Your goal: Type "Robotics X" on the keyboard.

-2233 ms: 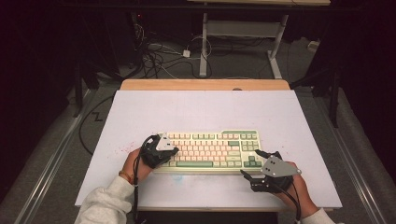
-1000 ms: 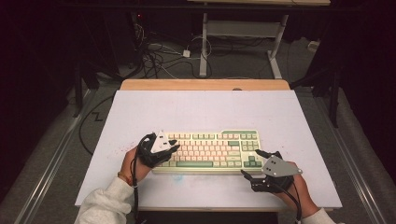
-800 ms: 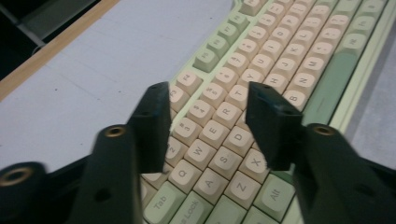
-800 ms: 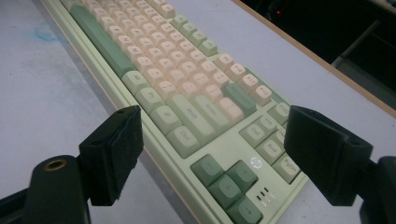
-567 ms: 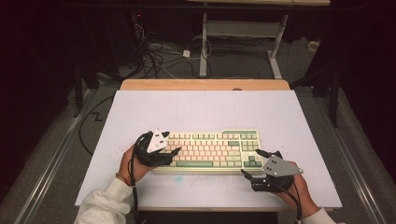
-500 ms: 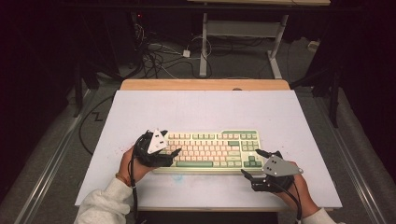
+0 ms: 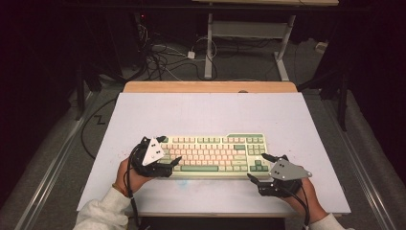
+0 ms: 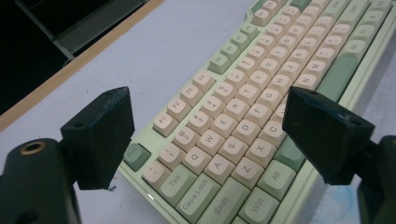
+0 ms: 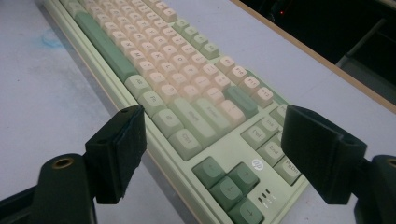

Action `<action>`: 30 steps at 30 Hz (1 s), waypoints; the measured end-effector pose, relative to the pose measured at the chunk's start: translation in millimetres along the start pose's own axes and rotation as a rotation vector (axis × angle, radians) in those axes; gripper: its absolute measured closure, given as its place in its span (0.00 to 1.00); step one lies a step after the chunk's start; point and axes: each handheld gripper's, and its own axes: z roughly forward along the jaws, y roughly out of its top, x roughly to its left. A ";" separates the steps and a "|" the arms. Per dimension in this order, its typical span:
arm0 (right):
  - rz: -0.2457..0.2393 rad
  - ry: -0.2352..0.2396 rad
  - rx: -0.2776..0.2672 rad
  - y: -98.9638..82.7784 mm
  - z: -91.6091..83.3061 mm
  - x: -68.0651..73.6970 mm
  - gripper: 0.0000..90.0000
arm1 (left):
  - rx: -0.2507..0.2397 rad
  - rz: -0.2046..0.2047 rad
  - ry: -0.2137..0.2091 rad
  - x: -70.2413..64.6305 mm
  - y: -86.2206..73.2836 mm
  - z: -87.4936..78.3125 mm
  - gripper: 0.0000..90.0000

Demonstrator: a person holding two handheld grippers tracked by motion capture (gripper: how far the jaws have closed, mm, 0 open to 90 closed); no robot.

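Keyboard (image 7: 213,155) sits flat on the white table (image 7: 210,110), near our edge and roughly centred, long side running left to right. We've got 1 gripper at each short end.

Left gripper (image 7: 168,150) is at the Esc/Tab end. Its jaws have just been opening and now stand wide; in the left gripper view they straddle the keyboard's (image 8: 243,116) corner with keys between them but neither pad pressing on anything.

Right gripper (image 7: 256,166) is at the arrow-key end, jaws also wide. In the right gripper view the keyboard's (image 9: 187,93) corner lies between them, again with no contact we can make out.

So nothing is held right now, and our guess is a 2-ended pickup or slide is next. What could bite us:

- Closing on keycaps instead of the case edge. The caps are rounded and could pop off or let the jaw skid.
- 1 side gripping before the other, which would swing the board round on the smooth table.
- Lifting unevenly, so the board tilts and slips out of the weaker grip.
- Jaws coming down too steep and mashing keys rather than getting round the frame.
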 end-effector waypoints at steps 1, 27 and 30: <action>-0.002 -0.001 0.000 0.1 -0.2 -0.1 0.27 | -0.003 0.000 0.004 -0.5 -0.6 -1.2 0.18; -0.007 0.019 -0.005 3.2 0.0 -0.1 0.33 | -0.014 0.027 -0.037 -27.3 -16.8 -10.9 0.21; -0.007 0.020 -0.007 3.4 -0.4 0.7 0.31 | -0.022 0.026 -0.070 -30.6 -17.3 -10.9 0.32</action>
